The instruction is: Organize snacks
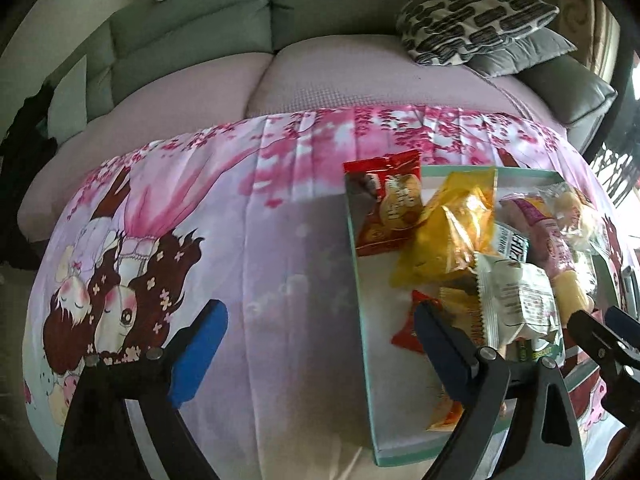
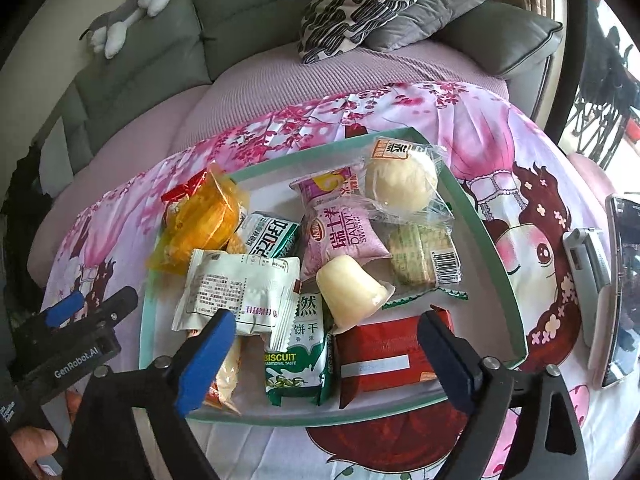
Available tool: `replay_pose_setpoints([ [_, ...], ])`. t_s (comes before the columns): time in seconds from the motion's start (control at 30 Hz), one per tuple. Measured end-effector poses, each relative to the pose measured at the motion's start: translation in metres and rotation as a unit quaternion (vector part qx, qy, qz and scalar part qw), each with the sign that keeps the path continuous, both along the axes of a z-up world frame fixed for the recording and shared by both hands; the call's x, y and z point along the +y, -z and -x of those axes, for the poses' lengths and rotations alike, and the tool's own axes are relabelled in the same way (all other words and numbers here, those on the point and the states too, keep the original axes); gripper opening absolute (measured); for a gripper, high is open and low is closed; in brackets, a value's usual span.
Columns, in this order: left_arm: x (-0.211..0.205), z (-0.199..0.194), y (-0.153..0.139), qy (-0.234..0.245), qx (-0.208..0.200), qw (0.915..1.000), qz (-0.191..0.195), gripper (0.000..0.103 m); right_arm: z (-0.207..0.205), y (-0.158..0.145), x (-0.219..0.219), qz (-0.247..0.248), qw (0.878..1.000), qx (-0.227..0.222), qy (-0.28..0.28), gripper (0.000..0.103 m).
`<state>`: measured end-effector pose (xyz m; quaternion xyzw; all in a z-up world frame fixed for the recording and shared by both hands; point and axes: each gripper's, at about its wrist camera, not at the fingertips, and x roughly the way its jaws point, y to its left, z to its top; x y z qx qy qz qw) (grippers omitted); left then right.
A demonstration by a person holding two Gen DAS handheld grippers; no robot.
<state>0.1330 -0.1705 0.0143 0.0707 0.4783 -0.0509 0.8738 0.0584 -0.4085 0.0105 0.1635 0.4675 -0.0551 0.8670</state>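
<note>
Already the snacks are lying heaped in the shallow green-rimmed tray [image 2: 516, 280] on the pink cartoon blanket [image 1: 280, 240], and the risk is showing in how loosely they are stacking; the yellow packet [image 1: 448, 232] and the red packet [image 1: 384, 204] are leaning over the tray's far-left rim, so a careless nudge could be tipping them out onto the blanket; the white packet [image 2: 240, 288] is resting on top of others and could be sliding if its neighbours shift; the pale jelly cup [image 2: 348, 292], lying on its side, looks apt to roll. The right gripper [image 2: 324, 344] is hovering wide open over the tray's near end, gripping nothing, with the green biscuit pack [image 2: 296, 364] lying between its jaws and untouched; the left gripper [image 1: 320, 340] is likewise standing wide open and empty, mostly over bare blanket, its right finger over the tray's near-left corner.
</note>
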Motion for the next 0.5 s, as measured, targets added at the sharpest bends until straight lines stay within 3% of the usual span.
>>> replay_pose_setpoints([
  [0.07,0.004,-0.001,0.002,-0.006,0.003,1.0,0.003,0.095,-0.001,0.001,0.002,0.004,1.0,0.002,0.0,0.103],
  [0.5,0.034,0.006,0.01,-0.035,0.013,0.9992,0.012,0.095,0.006,-0.001,0.018,0.021,1.0,0.012,-0.008,0.103],
])
